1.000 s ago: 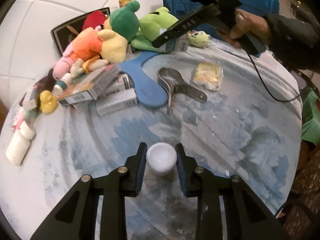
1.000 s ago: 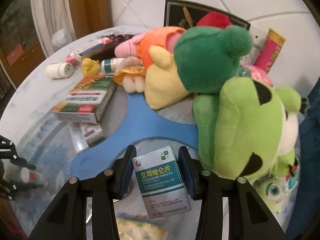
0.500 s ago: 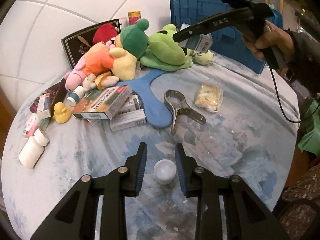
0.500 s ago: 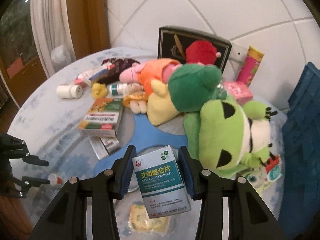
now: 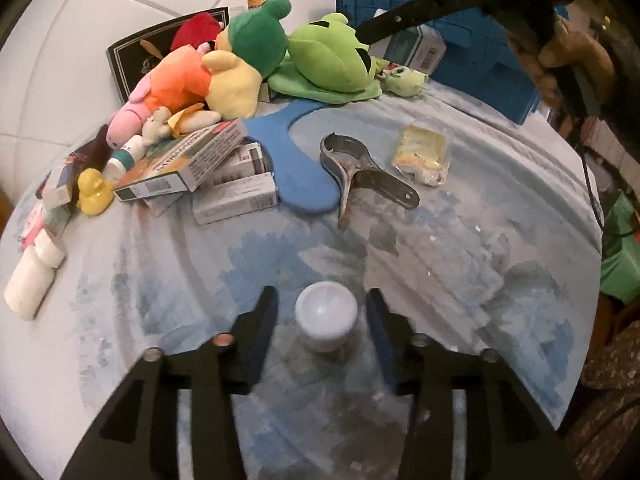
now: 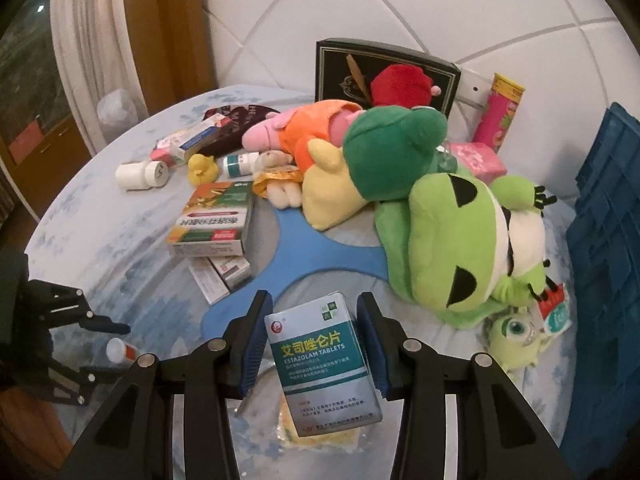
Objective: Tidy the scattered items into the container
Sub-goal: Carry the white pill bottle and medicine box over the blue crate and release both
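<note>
Left gripper (image 5: 322, 312): fingers spread, flanking one small white bottle (image 5: 326, 322) without touching it. The bottle stands upright near the table's (image 5: 460, 280) near edge, long axis vertical, cap facing the camera.

Right gripper (image 6: 312, 334): fingers pressed on one tablet box (image 6: 322, 364), held in the air above the table. The box's long axis runs along the fingers, its printed face up and its far end tilted slightly right.

Blue crate (image 6: 608, 240): one, at the table's right edge.

On the table:
- one metal clip (image 5: 360, 172)
- one blue plastic shape (image 5: 296, 164)
- one yellow packet (image 5: 424, 154)
- one yellow duck (image 5: 93, 192)
- one lying white bottle (image 5: 32, 276), left edge

Plush frogs: two, dark green (image 6: 384, 148) and light green (image 6: 468, 240), piled at the far edge.
</note>
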Demonstrator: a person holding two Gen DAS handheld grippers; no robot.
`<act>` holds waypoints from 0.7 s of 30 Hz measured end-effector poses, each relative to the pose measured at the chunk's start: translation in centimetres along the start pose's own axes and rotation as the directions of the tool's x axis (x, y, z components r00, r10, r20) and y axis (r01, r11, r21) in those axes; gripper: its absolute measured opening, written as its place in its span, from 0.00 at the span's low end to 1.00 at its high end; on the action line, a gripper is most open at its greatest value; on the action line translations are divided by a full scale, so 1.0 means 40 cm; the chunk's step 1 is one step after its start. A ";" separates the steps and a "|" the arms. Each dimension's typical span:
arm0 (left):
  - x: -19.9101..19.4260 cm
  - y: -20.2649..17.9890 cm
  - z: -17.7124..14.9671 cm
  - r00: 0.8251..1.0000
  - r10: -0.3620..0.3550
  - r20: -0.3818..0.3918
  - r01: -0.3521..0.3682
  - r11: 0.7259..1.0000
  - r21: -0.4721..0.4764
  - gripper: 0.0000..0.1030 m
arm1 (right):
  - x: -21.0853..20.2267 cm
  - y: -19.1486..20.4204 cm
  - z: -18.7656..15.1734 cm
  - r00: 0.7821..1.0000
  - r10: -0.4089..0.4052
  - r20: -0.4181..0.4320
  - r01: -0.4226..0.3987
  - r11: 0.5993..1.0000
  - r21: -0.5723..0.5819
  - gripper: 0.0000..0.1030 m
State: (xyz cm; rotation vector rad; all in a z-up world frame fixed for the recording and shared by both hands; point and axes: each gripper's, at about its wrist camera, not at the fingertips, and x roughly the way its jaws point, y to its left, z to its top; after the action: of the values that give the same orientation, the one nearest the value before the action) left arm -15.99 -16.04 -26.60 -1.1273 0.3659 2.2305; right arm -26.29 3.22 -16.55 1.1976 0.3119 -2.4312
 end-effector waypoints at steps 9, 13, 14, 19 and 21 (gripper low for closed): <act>0.005 0.008 -0.014 1.000 -0.008 -0.009 0.007 0.999 -0.040 0.26 | -0.001 -0.030 -0.010 1.000 -0.008 0.003 0.008 0.999 0.048 0.42; -0.029 0.017 -0.001 1.000 0.011 0.007 -0.011 0.998 -0.062 0.26 | -0.017 -0.046 -0.005 1.000 -0.002 0.020 0.001 0.997 0.074 0.42; -0.038 0.019 0.002 1.000 0.016 0.011 -0.016 0.998 -0.067 0.26 | -0.021 -0.048 -0.003 1.000 -0.004 0.024 0.002 0.997 0.076 0.42; -0.081 0.024 0.024 0.999 0.039 0.035 -0.036 0.996 -0.086 0.26 | -0.049 -0.046 0.008 0.999 -0.011 0.042 0.008 0.998 0.063 0.42; -0.096 0.010 0.056 0.997 0.039 0.060 -0.035 0.997 -0.066 0.26 | -0.067 -0.044 0.011 0.999 -0.013 0.052 0.010 0.998 0.056 0.42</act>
State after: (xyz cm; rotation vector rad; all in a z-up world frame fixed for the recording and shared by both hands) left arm -15.91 -16.75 -22.20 -1.0909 0.2932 2.3182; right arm -25.94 5.32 -14.13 1.1560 0.2375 -2.4919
